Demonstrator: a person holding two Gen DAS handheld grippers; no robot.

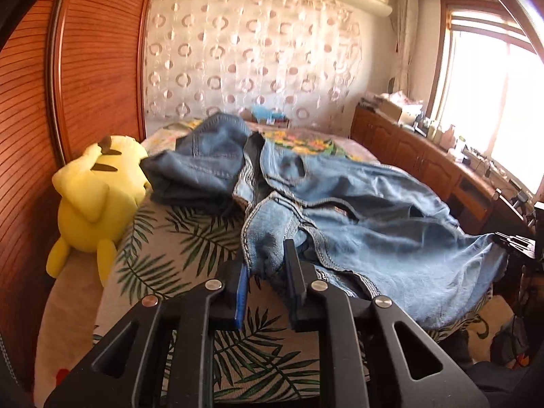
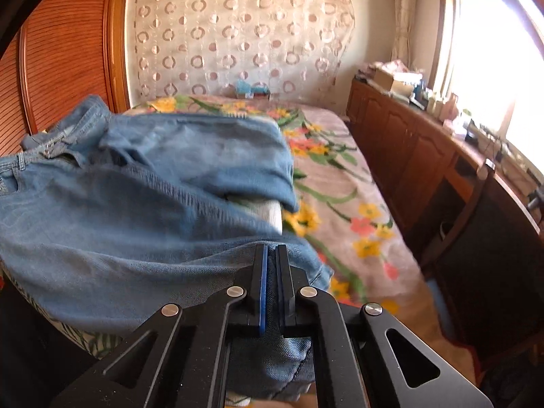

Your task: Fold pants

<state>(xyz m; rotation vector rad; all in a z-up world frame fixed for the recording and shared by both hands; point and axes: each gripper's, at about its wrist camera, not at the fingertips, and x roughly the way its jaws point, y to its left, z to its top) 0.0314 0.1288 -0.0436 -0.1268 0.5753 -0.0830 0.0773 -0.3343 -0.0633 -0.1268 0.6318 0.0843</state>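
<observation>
1. Right now the left gripper has its jaws partly apart with a fold of the light jeans between the fingers; whether the pads truly pinch it I cannot tell.
2. Those jeans sprawl across the bed, running from the fingertips out toward 2 o'clock.
3. A darker folded denim piece lies at 11 o'clock, touching the yellow plush toy at 9 o'clock.
4. The right gripper is clamped narrow on the denim's edge, cloth draping away toward 10 o'clock.
</observation>
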